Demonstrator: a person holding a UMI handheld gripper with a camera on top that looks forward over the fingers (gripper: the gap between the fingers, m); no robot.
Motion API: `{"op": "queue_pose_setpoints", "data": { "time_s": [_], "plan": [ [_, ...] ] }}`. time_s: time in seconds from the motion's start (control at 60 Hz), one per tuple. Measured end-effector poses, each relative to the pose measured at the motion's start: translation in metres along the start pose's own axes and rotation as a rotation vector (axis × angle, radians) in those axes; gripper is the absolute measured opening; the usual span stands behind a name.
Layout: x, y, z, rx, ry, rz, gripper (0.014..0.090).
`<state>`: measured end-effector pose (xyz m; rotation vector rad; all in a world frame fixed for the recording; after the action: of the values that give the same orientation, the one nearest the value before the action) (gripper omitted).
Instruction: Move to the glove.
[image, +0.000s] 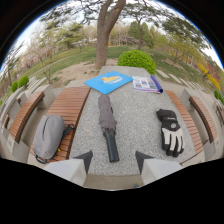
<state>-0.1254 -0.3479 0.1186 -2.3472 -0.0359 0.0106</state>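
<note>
The tongs (113, 159) are held spread, nothing pinched. The glove (170, 131) is seen lying on the table (135, 107) at two o'clock, beyond the right finger, with an umbrella (107, 127) at twelve.

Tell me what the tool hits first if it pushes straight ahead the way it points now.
Probably the folded grey umbrella with a black handle, lying on the grey stone table just ahead of the open tool. The black and white glove lies off to the right of that line.
</note>
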Motion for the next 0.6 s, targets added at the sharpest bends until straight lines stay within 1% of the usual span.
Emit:
{"op": "queue_pose_setpoints", "data": {
  "time_s": [0.35, 0.417, 0.583, 0.6],
  "plan": [
    [0.008, 0.010, -0.007, 0.003, -0.013, 0.000, 0.0846],
    [0.017, 0.017, -0.008, -0.007, -0.001, -0.003, 0.0847],
    [0.066, 0.048, -0.017, -0.050, 0.048, 0.000, 0.0847],
    [0.055, 0.040, -0.013, -0.057, 0.061, 0.003, 0.0847]
  ]
}}
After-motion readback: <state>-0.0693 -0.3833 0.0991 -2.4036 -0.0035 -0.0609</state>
